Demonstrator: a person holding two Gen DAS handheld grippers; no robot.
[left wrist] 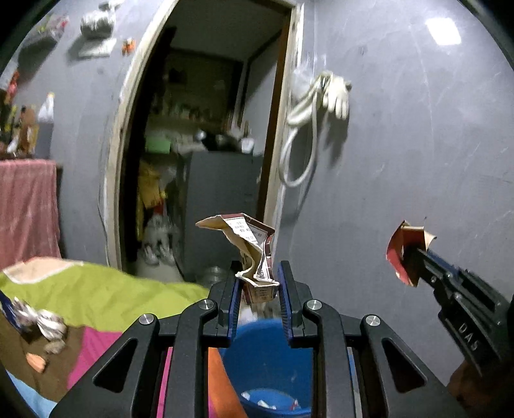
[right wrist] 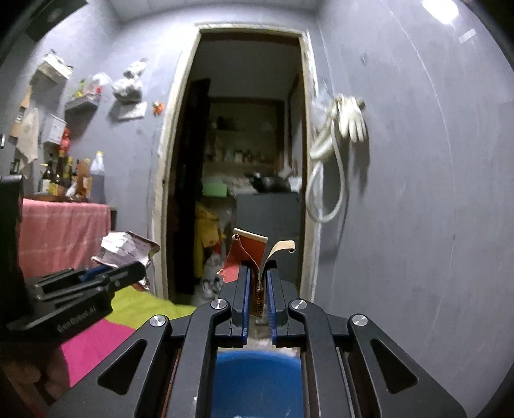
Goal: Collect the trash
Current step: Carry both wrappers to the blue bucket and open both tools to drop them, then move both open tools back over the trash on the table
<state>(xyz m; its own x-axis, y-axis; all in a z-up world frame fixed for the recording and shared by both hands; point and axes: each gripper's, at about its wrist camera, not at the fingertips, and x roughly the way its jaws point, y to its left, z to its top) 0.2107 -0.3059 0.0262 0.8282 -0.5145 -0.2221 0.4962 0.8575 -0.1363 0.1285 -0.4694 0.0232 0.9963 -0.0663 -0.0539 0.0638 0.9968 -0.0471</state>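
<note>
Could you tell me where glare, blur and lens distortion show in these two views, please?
Left wrist view: a bright ceiling-light reflection glares on the glossy grey wall, the white hanging glove is motion-smeared, and the doorway frame bows. Right wrist view: similar glare at top right, a blurred glove, dim doorway interior; the right claw stays sharp.

Left gripper [left wrist: 258, 283]: matt black plastic, shiny metal bolts, held creased printed carton [left wrist: 250, 247]. Right gripper [right wrist: 258, 283] held torn red card [right wrist: 249, 254]. Bucket [left wrist: 266, 353]: smooth blue plastic. Wall [left wrist: 401, 144]: scuffed grey paint.
</note>
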